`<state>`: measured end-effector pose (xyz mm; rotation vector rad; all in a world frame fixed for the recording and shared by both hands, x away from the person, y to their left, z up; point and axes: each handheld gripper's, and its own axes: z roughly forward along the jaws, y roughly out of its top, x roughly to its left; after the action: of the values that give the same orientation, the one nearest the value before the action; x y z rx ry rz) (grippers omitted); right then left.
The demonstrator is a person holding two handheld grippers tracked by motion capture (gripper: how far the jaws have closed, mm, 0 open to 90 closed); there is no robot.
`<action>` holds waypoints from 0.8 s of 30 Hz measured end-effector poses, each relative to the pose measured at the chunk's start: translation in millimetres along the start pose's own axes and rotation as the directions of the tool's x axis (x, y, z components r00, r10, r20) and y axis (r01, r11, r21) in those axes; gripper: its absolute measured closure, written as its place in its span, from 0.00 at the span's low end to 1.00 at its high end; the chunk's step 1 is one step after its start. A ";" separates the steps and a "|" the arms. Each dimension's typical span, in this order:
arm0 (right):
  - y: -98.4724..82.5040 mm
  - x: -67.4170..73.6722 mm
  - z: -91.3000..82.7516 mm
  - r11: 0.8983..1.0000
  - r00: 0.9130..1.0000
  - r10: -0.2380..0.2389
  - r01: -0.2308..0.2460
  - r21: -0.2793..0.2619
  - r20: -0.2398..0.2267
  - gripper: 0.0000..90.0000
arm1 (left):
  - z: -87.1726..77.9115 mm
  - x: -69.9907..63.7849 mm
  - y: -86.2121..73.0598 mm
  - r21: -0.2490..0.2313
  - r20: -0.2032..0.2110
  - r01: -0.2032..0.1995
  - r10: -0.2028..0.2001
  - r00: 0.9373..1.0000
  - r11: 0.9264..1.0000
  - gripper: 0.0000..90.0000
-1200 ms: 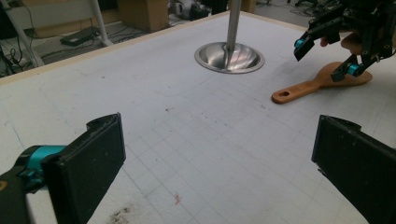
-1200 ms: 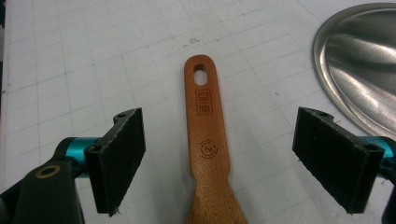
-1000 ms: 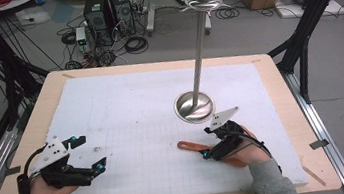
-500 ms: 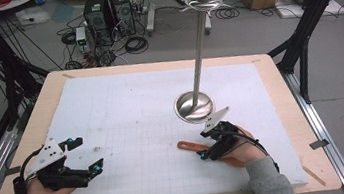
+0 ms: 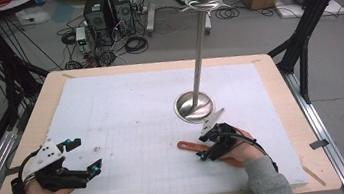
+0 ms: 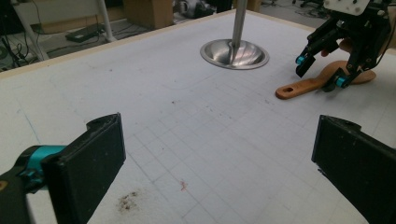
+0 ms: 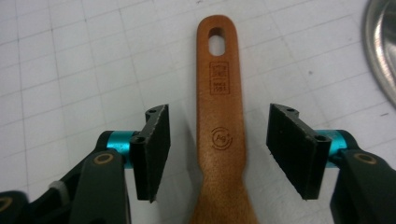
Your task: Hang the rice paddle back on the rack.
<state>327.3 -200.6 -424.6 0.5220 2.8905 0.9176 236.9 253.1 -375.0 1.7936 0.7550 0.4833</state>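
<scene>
Over at the near-left corner of the table (image 5: 22, 126), parked on the white grid mat (image 5: 126, 113): left gripper (image 5: 83, 158), jaws spread wide, nothing between them, just bare mat and a small dark smudge (image 6: 128, 199) in front of it. Idle, by the look of it.

Moving across the middle, nothing but empty grid. Further right, toward the centre-right of the mat, stood the steel stand (image 5: 194, 106), round base flat, thin pole rising to hooked arms at the top. Nothing seen hanging there.

Just nearer than that base, close to the near edge on the right half, lay the wooden utensil (image 5: 187, 147), flat on the mat, handle with its hanging hole pointing left. Straddling that handle: right gripper (image 5: 205, 145), jaws just been closing in, now at a middling gap. In the right gripper view, handle (image 7: 219, 116) squarely between the two pads, clear daylight on both sides, no contact yet.

So, judged from this: approach and line-up done, pinch not finished. Left to go, probably: close fully on the handle, lift, and carry it wherever intended, perhaps up to the stand's hooks via that hole.
</scene>
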 end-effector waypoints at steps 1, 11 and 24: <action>0.0 -0.2 0.6 1.000 1.000 0.001 -0.001 0.003 0.002 0.45 | 0.0 0.3 -0.2 0.001 -0.002 -0.001 0.001 1.000 1.000 0.04; 0.8 0.6 1.3 1.000 0.999 -0.021 0.021 0.013 0.024 0.57 | -2.3 1.4 -0.9 -0.001 -0.009 0.003 -0.003 1.000 1.000 0.04; 3.6 5.5 1.0 0.998 0.998 -0.052 0.051 0.031 0.034 0.72 | -1.1 2.7 -3.0 0.005 -0.010 0.007 -0.007 1.000 1.000 0.04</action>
<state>323.3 -195.5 -423.2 0.4583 2.8761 0.8500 237.4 256.4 -377.6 1.7935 0.7703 0.4867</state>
